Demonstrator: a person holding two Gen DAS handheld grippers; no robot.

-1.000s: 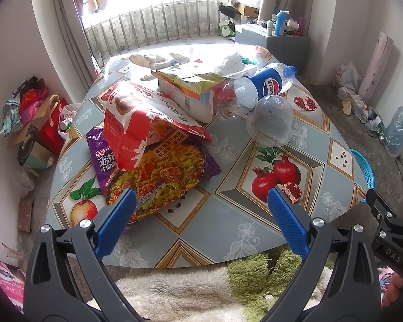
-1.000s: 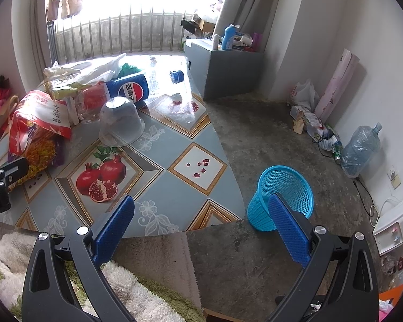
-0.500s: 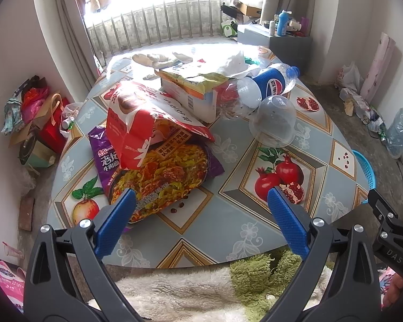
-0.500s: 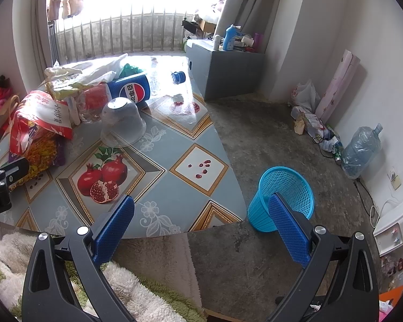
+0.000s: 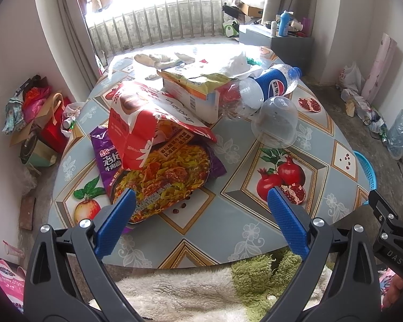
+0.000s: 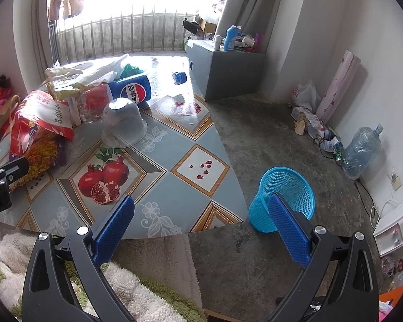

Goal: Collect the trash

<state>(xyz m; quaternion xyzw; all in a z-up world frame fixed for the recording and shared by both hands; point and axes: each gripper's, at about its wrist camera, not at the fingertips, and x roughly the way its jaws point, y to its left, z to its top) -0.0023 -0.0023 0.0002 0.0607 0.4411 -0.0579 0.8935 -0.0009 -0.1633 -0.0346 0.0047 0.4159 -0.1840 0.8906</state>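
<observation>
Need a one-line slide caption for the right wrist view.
Open right gripper over table edge; bowl, Pepsi bottle, blue basket on floor.

Ahead of the left fingers (image 5: 126,204), the red bag (image 5: 145,123) hides most of the purple noodle packet (image 5: 104,158). The counter (image 5: 344,131) covers all but the blue basket's (image 5: 366,166) rim there. The box (image 5: 198,99) hides the clear bottle's (image 5: 241,99) far end.

The left tool (image 5: 200,204) gapes empty above the worktop (image 5: 228,214) edge, near a noodle packet (image 5: 161,171); a clear bowl (image 5: 275,122) sits inverted beyond the packet.
</observation>
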